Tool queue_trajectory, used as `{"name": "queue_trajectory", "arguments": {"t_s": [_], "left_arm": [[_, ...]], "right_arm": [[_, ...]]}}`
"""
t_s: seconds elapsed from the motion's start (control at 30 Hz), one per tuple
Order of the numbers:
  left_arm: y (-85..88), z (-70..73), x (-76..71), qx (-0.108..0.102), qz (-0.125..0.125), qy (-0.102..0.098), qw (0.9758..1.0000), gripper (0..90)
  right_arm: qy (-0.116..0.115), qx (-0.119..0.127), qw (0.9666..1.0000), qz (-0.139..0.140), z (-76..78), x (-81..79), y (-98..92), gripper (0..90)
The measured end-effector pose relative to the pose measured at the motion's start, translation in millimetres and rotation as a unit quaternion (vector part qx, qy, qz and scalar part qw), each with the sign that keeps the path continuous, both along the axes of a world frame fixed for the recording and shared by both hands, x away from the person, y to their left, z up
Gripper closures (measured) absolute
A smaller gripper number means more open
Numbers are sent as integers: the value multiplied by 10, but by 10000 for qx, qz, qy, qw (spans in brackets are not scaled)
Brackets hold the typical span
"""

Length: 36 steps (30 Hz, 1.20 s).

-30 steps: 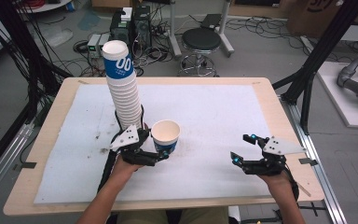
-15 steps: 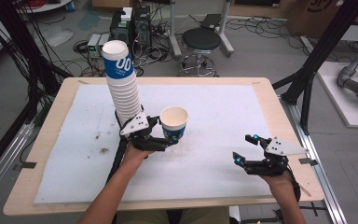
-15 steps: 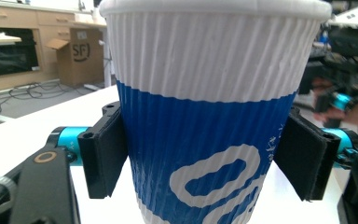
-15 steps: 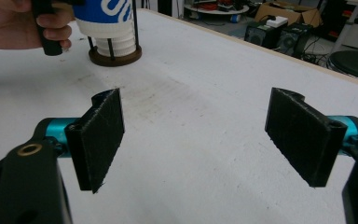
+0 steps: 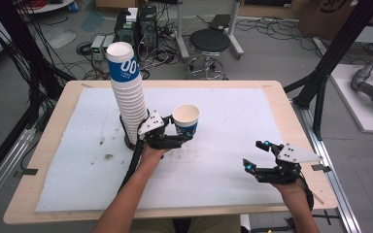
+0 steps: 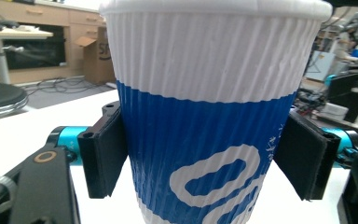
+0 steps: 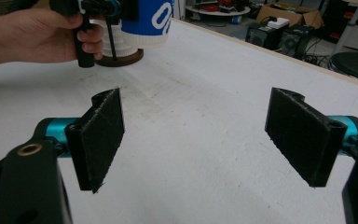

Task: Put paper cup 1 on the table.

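Here the left claw (image 5: 187,137) grips a single blue-and-white paper cup (image 5: 186,119) by its ribbed wall, upright and lifted off the tabletop (image 5: 233,104), just beside the tall stack of cups (image 5: 127,94) that stands on a dark round base near the left of the white mat. In the left gripper view both black pads press the blue band on either side. To do this step well, I judge the cup should stay upright and the squeeze light, since a thin paper wall will likely dent under a hard pinch. Setting it down flat on bare mat, well apart from the stack, would keep the leaning tower from being knocked. The right claw (image 5: 256,154) rests low over the mat at the near right, jaws wide apart with nothing between them. The mat carries a few dark specks and faint scuffs. Beyond the tabletop's far edge stand a black stool (image 5: 209,42), computer boxes (image 5: 136,24) and loose cables on a grey floor.
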State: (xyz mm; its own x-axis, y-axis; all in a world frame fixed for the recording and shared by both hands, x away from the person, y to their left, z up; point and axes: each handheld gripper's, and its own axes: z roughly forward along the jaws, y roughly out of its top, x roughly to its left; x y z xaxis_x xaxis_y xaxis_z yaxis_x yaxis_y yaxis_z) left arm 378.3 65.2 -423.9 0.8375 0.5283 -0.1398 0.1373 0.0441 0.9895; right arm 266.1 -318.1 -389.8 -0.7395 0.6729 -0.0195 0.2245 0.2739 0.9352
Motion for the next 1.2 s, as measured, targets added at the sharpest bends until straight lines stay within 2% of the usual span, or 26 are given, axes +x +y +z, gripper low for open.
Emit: {"name": "queue_trajectory", "arguments": {"t_s": [0.1,0.2,0.37,0.53,0.67,0.77,0.83,0.87,0.93,0.97,1.0,1.1,1.2], "left_arm": [[-15,-52,50,-33,88,58,9999,247],[-20,-107,92,27,151,116,9998,247],[-56,-200,145,291,297,269,9988,248],[-93,-294,183,639,464,473,9958,248],[-100,-299,190,699,602,550,9942,249],[-110,-291,198,855,765,648,9913,250],[-160,-280,218,1179,791,745,9871,250],[-180,-277,224,1291,776,759,9857,250],[-240,-274,233,1550,837,805,9811,250],[-260,-274,232,1637,855,800,9795,250],[-271,-273,229,1708,873,810,9781,250],[-279,-262,217,1750,930,855,9764,251],[-273,-237,190,1881,944,907,9734,251]], "right_arm": [[-3,13,10000,0,-2,2,-5,201],[19,16,10000,-5,-3,-10,-5,201],[46,24,10000,-10,-10,-15,-12,201],[27,22,10000,12,-8,-17,-10,201],[21,20,10000,16,-10,-16,-10,201],[24,23,10000,18,-5,-19,-6,201],[11,16,10000,29,-2,-19,-4,201],[13,13,10000,36,0,-21,-3,201],[4,13,10000,43,1,-25,-2,201],[-9,10,10000,37,2,-24,-5,201],[-6,23,10000,30,4,-27,-8,201],[3,49,10000,10,5,-31,-24,201],[12,39,10000,2,3,-35,-33,201]]}}
